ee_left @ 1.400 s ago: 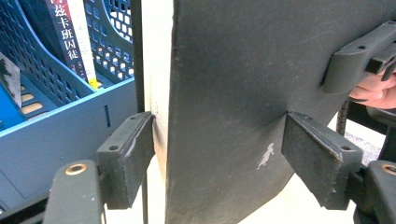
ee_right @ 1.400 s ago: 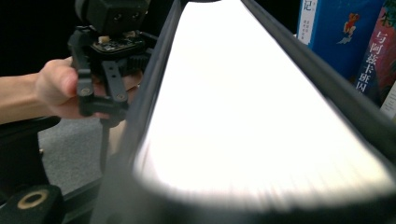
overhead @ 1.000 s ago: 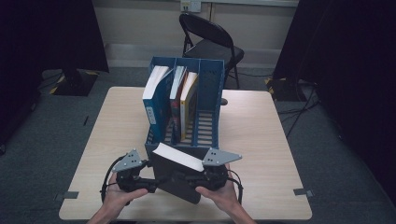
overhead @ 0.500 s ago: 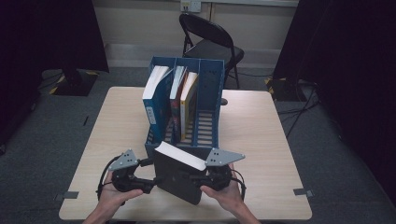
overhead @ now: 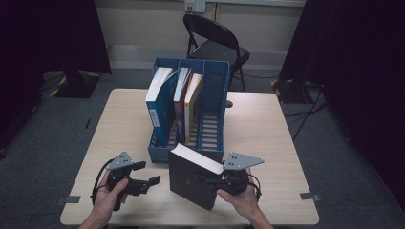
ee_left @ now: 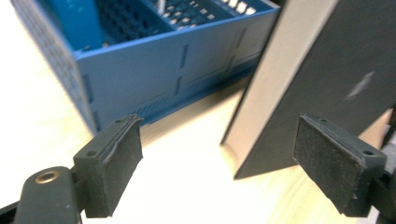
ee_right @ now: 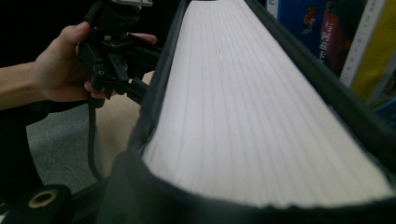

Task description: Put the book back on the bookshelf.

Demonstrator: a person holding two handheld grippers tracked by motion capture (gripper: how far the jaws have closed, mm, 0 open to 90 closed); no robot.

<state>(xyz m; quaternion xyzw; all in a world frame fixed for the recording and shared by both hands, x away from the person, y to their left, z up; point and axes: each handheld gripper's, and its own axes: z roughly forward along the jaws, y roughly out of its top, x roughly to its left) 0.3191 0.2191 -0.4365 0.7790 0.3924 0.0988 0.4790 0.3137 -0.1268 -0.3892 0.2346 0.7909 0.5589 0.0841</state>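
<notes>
A thick black book (overhead: 191, 180) with white page edges stands tilted on the table in front of the blue three-slot rack (overhead: 212, 121). My right gripper (overhead: 209, 180) is shut on the book's right side; in the right gripper view the pages (ee_right: 252, 102) run straight away between its jaws. My left gripper (overhead: 148, 173) is open a little to the left of the book, touching nothing. In the left gripper view its pads (ee_left: 112, 163) stand wide apart, with the book (ee_left: 336, 65) ahead on the right and the rack (ee_left: 187, 70) ahead on the left.
The rack's left slot holds a blue book (overhead: 160, 102). Two books (overhead: 188, 102) lean in the middle slot, and the right slot (overhead: 210, 129) has none. A black folding chair (overhead: 215, 43) stands beyond the table's far edge. Bare tabletop (overhead: 267, 129) lies right of the rack.
My left gripper has drawn back to the left, away from the black book, and now stands open. The book stays tilted in the right gripper, shifted slightly forward.
</notes>
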